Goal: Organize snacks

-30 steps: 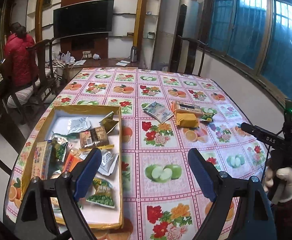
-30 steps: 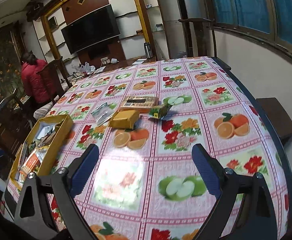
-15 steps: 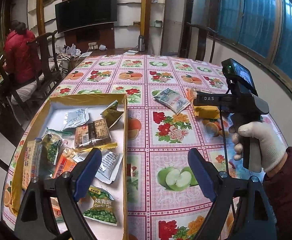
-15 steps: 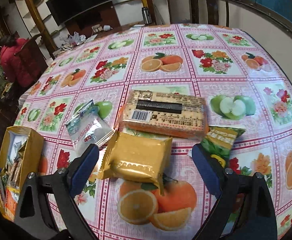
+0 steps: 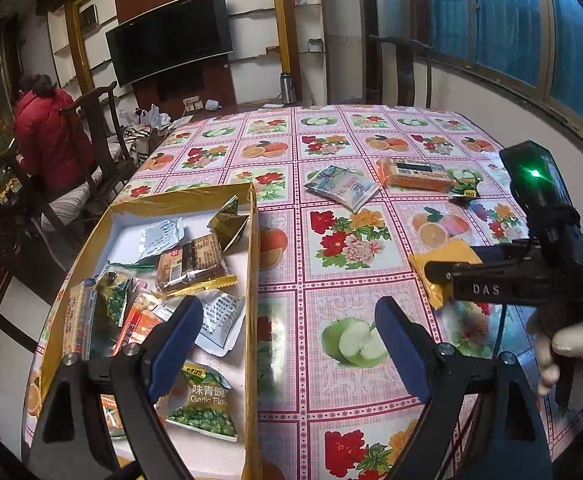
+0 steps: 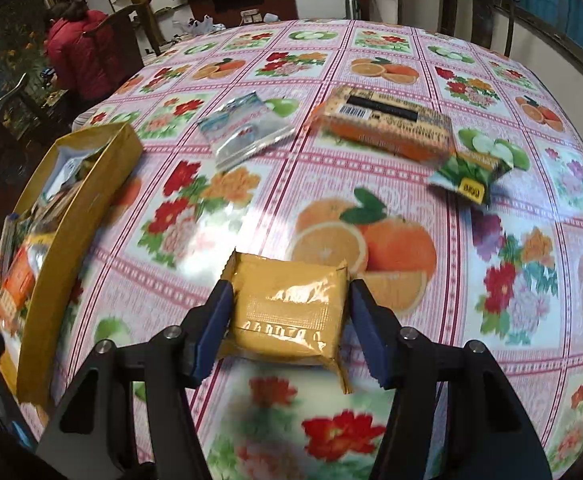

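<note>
My right gripper [image 6: 289, 300] is shut on a yellow snack packet [image 6: 287, 312] and holds it above the table; the packet also shows in the left wrist view [image 5: 439, 268] under the right gripper's body. My left gripper [image 5: 287, 328] is open and empty, over the right wall of the gold box [image 5: 251, 264]. The box [image 6: 87, 184] holds several snack packets. On the table lie a silver-blue packet [image 6: 247, 128], an orange cracker pack [image 6: 387, 124] and a small green packet [image 6: 467, 176].
The flowered tablecloth [image 5: 347, 240] covers the whole table. Wooden chairs [image 5: 99, 148] stand at the left edge, and a person in red [image 5: 47, 136] sits beyond them. Another chair [image 6: 475, 4] stands at the far side by the windows.
My right gripper has closed on the yellow packet, lifted it and drawn it back and left toward the box. The left gripper has stayed open near the box.
</note>
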{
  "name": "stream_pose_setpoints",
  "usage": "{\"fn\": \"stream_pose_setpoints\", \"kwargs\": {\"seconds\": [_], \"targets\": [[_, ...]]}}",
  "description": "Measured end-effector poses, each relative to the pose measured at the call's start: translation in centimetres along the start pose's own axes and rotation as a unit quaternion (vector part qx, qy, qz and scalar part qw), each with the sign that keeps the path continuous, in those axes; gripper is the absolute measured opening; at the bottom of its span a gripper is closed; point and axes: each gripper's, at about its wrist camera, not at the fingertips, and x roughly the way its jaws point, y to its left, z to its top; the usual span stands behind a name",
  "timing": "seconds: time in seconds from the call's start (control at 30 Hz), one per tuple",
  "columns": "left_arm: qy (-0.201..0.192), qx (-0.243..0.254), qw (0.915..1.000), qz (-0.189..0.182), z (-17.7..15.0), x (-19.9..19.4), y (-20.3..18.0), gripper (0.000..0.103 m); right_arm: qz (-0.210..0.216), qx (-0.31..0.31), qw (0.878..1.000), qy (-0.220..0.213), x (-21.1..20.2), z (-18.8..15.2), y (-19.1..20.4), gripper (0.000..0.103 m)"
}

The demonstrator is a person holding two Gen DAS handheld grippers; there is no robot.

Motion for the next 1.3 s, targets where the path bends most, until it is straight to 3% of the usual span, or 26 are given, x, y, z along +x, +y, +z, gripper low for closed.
{"fn": "stream_pose_setpoints", "kwargs": {"seconds": [0.17, 0.37, 0.47, 0.6, 0.77, 0.9, 1.1, 1.23, 1.27, 1.3], "targets": [[-0.006, 0.020, 0.9997, 0.011, -0.5, -0.8, -1.6, 0.088, 0.030, 0.003, 1.000, 0.001, -1.5, -2.8, -0.1, 0.063], [0.001, 0.035, 0.9994, 0.006, -1.0, -1.1, -2.9, 0.088, 0.062, 0.007, 0.997, -0.036, -3.3, -3.4, -0.6, 0.075], [0.006, 0.033, 0.9995, -0.003, -1.1, -1.0, -3.1, 0.088, 0.072, 0.013, 0.995, -0.060, -4.8, -3.4, -1.1, 0.076], [0.014, 0.022, 0.9989, -0.038, -1.5, -0.9, -3.1, 0.088, 0.062, 0.053, 0.991, -0.107, -7.0, -2.8, -4.4, 0.076], [0.018, 0.010, 0.9945, -0.103, -1.9, -0.6, -3.4, 0.088, 0.042, 0.161, 0.973, -0.160, -8.6, -0.9, -12.1, 0.077], [0.021, 0.021, 0.9915, -0.127, -2.0, 0.1, -4.0, 0.088, 0.023, 0.181, 0.972, -0.147, -6.6, 1.7, -14.8, 0.077], [0.033, 0.031, 0.9882, -0.146, -2.1, 1.2, -4.6, 0.088, 0.029, 0.215, 0.972, -0.089, -1.6, 5.0, -15.3, 0.078], [0.035, 0.057, 0.9831, -0.171, -1.4, 1.7, -5.7, 0.088, 0.009, 0.213, 0.975, -0.067, 1.1, 6.7, -14.3, 0.078], [0.034, 0.069, 0.9818, -0.174, -1.2, 1.9, -6.1, 0.088, 0.001, 0.204, 0.977, -0.062, 1.6, 7.0, -13.9, 0.070], [0.032, 0.083, 0.9805, -0.175, -1.0, 2.1, -6.6, 0.088, -0.003, 0.195, 0.979, -0.054, 2.0, 7.0, -13.6, 0.041]]}}
